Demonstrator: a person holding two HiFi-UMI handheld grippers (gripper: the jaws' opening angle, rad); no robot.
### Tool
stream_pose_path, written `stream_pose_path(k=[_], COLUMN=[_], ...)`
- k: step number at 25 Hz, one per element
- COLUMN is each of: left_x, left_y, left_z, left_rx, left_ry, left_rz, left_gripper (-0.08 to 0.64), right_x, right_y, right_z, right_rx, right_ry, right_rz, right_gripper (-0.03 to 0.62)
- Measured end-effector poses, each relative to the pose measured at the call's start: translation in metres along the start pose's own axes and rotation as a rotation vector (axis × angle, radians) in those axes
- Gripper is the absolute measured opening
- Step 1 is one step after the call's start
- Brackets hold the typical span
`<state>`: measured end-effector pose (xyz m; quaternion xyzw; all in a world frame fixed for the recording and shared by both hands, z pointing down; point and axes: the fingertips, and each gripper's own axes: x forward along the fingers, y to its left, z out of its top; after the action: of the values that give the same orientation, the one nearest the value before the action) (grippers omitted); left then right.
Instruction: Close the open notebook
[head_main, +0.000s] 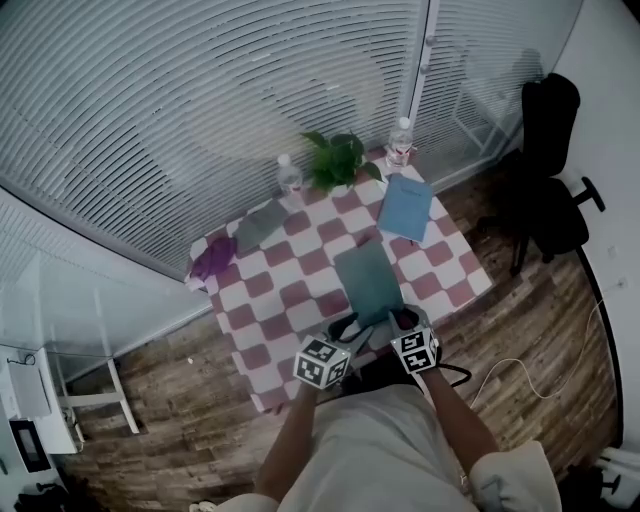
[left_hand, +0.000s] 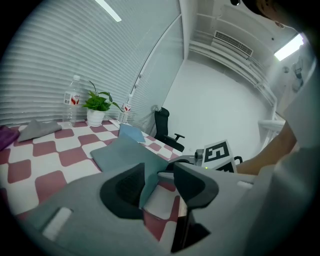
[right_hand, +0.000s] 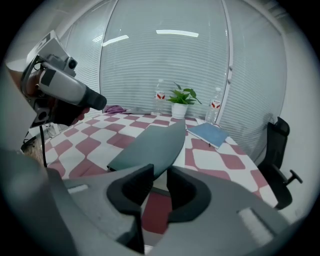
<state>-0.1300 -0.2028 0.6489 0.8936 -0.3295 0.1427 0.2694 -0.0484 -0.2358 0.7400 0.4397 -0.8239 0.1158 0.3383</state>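
Left gripper (head_main: 350, 328) and right gripper (head_main: 398, 320) hide the near edge of the notebook (head_main: 368, 280).

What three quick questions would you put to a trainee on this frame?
1. True or false: the plant stands between the two bottles.
2. What passes between the left tool jaws?
A. teal notebook cover
B. blue notebook
C. a bottle
3. What colour is the crumpled cloth?

Key: 1 true; 2 A; 3 purple.
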Motion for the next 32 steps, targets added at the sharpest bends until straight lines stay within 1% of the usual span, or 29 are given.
stream_pose_path(k=[4,8,15,20,23,25,29,32], left_x=[-0.005,-0.006,-0.007,-0.009,-0.012,-0.012,-0.011,-0.008], left_y=[0.002,0.003,0.002,0.0,-0.004,-0.011,-0.022,-0.03], left_z=[-0.002,-0.003,-0.006,0.0,0.001,0.0,-0.003,-0.003], left_rx=[-0.007,-0.02,-0.035,-0.033,-0.039,-0.04,-0.039,-0.044], left_ry=[-0.009,-0.019,-0.033,-0.043,-0.047,-0.046,-0.049,-0.061], left_rz=[0.008,0.009,0.032,0.064,0.09,0.101,0.127,0.154], left_gripper=[0.183,0.183,0.183,0.183,0.183,0.183,0.183,0.183], right_x=[0.005,0.014,0.015,0.013,0.007,0.003,-0.003,-0.014], right_y=[-0.001,-0.005,-0.002,-0.004,-0.002,-0.001,0.003,0.004], right_z=[-0.009,-0.018,-0.019,-0.018,-0.013,-0.01,-0.014,-0.021], right_rx=[0.04,0.106,0.103,0.128,0.11,0.078,-0.001,-0.025], right_ry=[0.048,0.089,0.104,0.101,0.083,0.072,0.092,0.104], right_rz=[-0.022,-0.023,-0.036,0.0,0.021,0.039,0.089,0.115], right_gripper=[0.089,0.097,0.097,0.098,0.098,0.1,0.129,0.129])
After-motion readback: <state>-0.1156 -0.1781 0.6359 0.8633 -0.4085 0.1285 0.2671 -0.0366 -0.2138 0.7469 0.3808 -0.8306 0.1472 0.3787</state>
